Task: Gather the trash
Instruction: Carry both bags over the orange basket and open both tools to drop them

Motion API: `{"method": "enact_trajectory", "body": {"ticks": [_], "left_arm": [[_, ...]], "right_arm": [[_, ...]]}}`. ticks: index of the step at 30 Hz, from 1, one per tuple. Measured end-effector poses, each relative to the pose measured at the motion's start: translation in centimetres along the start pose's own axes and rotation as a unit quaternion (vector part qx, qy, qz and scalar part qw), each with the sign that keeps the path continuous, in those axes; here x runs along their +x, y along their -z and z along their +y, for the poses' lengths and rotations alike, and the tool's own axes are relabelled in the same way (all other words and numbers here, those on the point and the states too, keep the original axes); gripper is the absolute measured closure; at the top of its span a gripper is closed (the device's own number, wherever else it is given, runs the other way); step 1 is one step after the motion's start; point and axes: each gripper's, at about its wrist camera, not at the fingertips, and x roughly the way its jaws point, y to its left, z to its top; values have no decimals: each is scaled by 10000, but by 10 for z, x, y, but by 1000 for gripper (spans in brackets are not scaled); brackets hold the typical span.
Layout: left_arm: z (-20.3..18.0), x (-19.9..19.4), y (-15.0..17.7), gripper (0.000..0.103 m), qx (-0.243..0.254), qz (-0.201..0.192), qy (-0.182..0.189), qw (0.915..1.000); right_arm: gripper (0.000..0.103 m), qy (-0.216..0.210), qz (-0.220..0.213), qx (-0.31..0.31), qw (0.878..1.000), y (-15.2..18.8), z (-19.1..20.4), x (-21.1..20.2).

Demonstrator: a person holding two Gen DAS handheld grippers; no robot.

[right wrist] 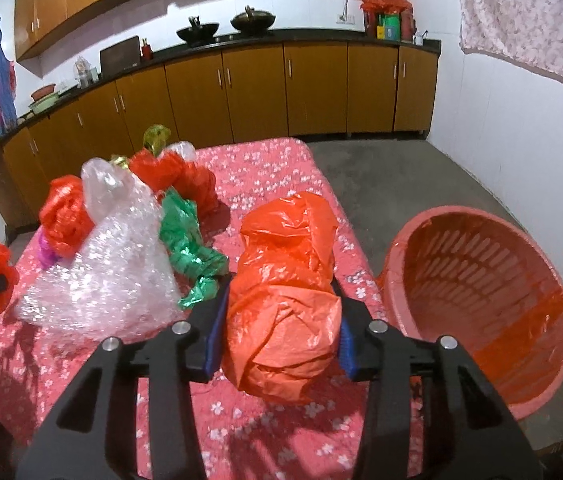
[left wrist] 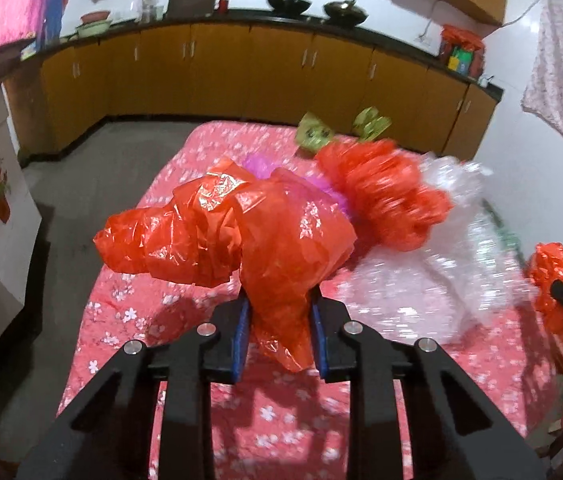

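1. The left gripper (left wrist: 279, 336) pinches a crumpled red plastic bag (left wrist: 237, 236); its blue pads press on the bag's narrow lower part, and the bulk of the bag fans out above the fingers, clear of the table.
2. The right gripper (right wrist: 281, 336) is clamped on a second crumpled red bag (right wrist: 285, 300), a thick wad that fills the gap between its pads and bulges out ahead of them.
3. Both bags hang over the near part of a table (right wrist: 265, 160) covered in a pink cloth with white flowers.
4. In the left wrist view the right gripper's wad shows again at the table's right edge; in the right wrist view the left gripper's bag shows at the left edge.
5. More trash lies across the middle and far part of the table: a large clear bubble-wrap sheet (right wrist: 113, 264), a crumpled green plastic bag (right wrist: 189, 248) just beside it, further red bags (right wrist: 177, 176) behind, a bit of purple plastic (right wrist: 47, 254) under one red bag, and yellow-green wrappers (left wrist: 315, 132) near the far edge.
6. A red slatted plastic basket (right wrist: 481, 264) stands tilted on the grey floor just beside the table's right edge, its mouth facing the right wrist camera, with a red bag liner inside.
7. Brown cabinets (right wrist: 253, 92) with a dark countertop run along the far wall.
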Motion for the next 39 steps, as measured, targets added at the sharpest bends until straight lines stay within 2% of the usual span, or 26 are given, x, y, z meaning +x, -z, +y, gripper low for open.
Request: {"method": "enact_trajectory", "body": {"ticks": [6, 13, 20, 25, 34, 39], "left_arm": [[-43, -33, -11, 77, 329, -253, 534, 9977], [-114, -46, -15, 77, 863, -338, 1207, 9883], [-192, -37, -11, 77, 1343, -193, 1944, 9715], [-247, -24, -9, 77, 1617, -31, 2380, 9577], [-314, -10, 4, 77, 2081, 202, 2853, 9353], [-339, 1, 12, 77, 2307, 346, 2971, 9259]], "right_arm": [[59, 56, -272, 143, 9995, -8, -21, -32], [59, 443, -534, 279, 9972, -13, -64, -65], [59, 1019, -569, 660, 9910, -11, -126, -84], [59, 1273, -559, 847, 9866, -7, -154, -88], [59, 1535, -488, 1119, 9806, -1, -191, -83], [59, 1551, -469, 1239, 9790, -1, -204, -78]]}}
